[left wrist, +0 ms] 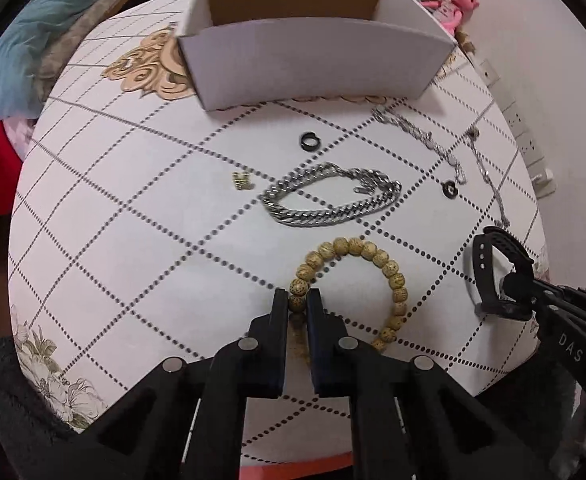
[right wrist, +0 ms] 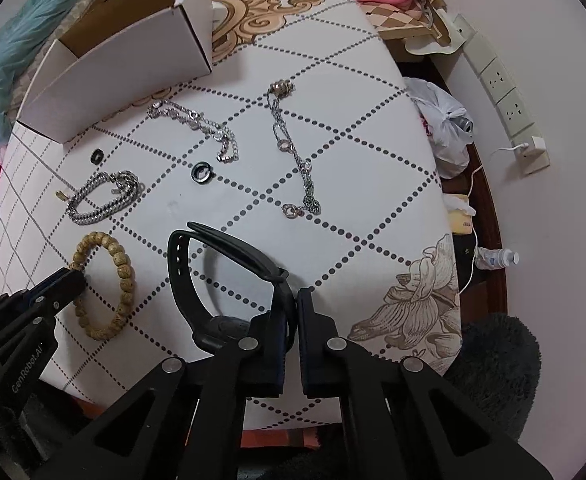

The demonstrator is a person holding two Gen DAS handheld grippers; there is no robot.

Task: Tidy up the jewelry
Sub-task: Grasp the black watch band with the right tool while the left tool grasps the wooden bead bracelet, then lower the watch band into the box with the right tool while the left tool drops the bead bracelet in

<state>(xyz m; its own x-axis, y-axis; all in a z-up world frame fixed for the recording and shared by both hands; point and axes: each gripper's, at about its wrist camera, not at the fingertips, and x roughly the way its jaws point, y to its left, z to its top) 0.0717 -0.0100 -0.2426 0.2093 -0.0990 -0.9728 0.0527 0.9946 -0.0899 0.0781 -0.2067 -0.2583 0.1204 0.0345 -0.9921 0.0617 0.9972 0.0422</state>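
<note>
My left gripper [left wrist: 297,298] is shut on the wooden bead bracelet [left wrist: 373,254], which lies on the table; it also shows in the right wrist view [right wrist: 123,268]. My right gripper [right wrist: 293,300] is shut on the strap of a black watch [right wrist: 181,276], seen at the right in the left wrist view [left wrist: 489,268]. A thick silver chain [left wrist: 329,200], two dark rings [left wrist: 309,141] [left wrist: 449,189], a small gold piece [left wrist: 241,181] and two thin silver chains [right wrist: 193,120] [right wrist: 293,148] lie on the cloth. An open white box [left wrist: 313,64] stands at the back.
The round table [left wrist: 133,240] has a white cloth with dotted lines. A pink plush toy [left wrist: 453,4] and a power strip [right wrist: 505,92] are at the right by the wall. A white plastic bag [right wrist: 445,128] sits off the table's right edge. Blue fluffy fabric [left wrist: 25,52] lies at the left.
</note>
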